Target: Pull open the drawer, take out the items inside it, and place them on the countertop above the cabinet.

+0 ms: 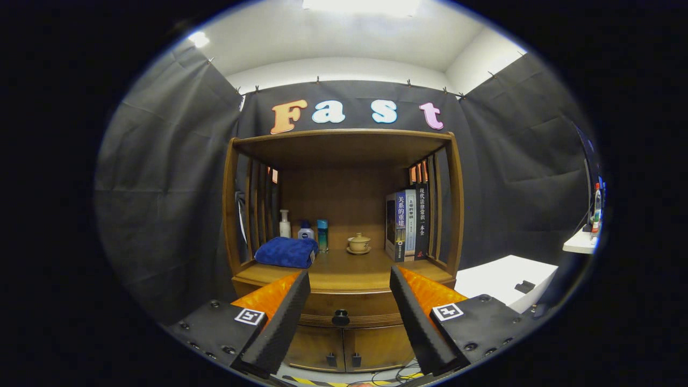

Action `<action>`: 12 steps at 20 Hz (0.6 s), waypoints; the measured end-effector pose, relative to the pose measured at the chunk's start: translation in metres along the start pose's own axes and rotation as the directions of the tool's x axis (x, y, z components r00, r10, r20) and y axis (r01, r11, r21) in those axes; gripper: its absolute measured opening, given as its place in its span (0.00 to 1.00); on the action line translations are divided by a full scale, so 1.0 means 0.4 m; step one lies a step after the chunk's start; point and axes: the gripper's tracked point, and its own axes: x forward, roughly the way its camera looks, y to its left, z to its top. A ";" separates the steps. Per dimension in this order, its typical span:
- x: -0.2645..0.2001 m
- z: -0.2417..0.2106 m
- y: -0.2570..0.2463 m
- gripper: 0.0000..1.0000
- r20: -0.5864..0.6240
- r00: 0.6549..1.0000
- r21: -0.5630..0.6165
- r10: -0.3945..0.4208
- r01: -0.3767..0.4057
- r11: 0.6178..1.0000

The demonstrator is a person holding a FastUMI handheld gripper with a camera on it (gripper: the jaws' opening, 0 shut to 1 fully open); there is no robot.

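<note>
Your gripper (349,290) faces the cabinet (344,242) head-on, fingers (282,317) spread wide apart and holding nothing. The drawer (344,312) sits shut just under the counter (349,271), and its dark knob (341,317) lies between the fingers, beyond their tips, not touched by either. The drawer's contents cannot be seen with the front closed. Below the drawer, at 6 o'clock from the knob, two small doors (344,346) are shut, each with a dark pull near the middle seam. On the counter, at 10 o'clock from the knob, a folded blue towel (286,252) lies near the left slatted side. Behind the towel, at 12 o'clock from it, three bottles (305,230) stand upright in a row against the back panel. At 12 o'clock from the knob a small lidded cup (358,243) rests on a saucer, apart from the bottles and the books. At 1 o'clock from the knob, books (408,223) stand upright against the right slatted side. Off to 3 o'clock from the cabinet a white table (505,279) carries a small dark object (524,286); what it is cannot be told. Cables (387,376) and striped tape lie on the floor at 6 o'clock, under the doors.
</note>
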 end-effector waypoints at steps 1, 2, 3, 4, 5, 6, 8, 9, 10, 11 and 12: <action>0.001 0.000 -0.001 0.97 0.002 1.000 -0.001 -0.002 0.002 1.000; 0.003 -0.001 -0.002 0.97 0.002 1.000 -0.001 -0.003 0.003 1.000; 0.003 0.000 -0.003 0.97 0.002 1.000 -0.001 -0.003 0.003 1.000; 0.002 0.001 -0.001 0.97 0.002 1.000 0.001 -0.002 0.002 1.000; 0.002 0.002 0.002 0.97 0.003 1.000 0.002 -0.002 0.002 1.000; 0.002 0.000 0.003 0.97 0.003 1.000 0.001 -0.001 0.001 1.000; 0.005 -0.001 0.003 0.97 0.003 1.000 0.001 -0.003 0.003 1.000; 0.005 0.000 0.007 0.97 0.002 1.000 0.002 -0.001 0.001 1.000; 0.007 -0.001 0.013 0.97 0.003 1.000 0.001 0.005 -0.005 1.000; 0.009 -0.001 0.020 0.97 0.002 1.000 0.002 0.009 -0.009 1.000; 0.012 -0.005 0.027 0.97 0.000 1.000 0.002 0.013 -0.013 1.000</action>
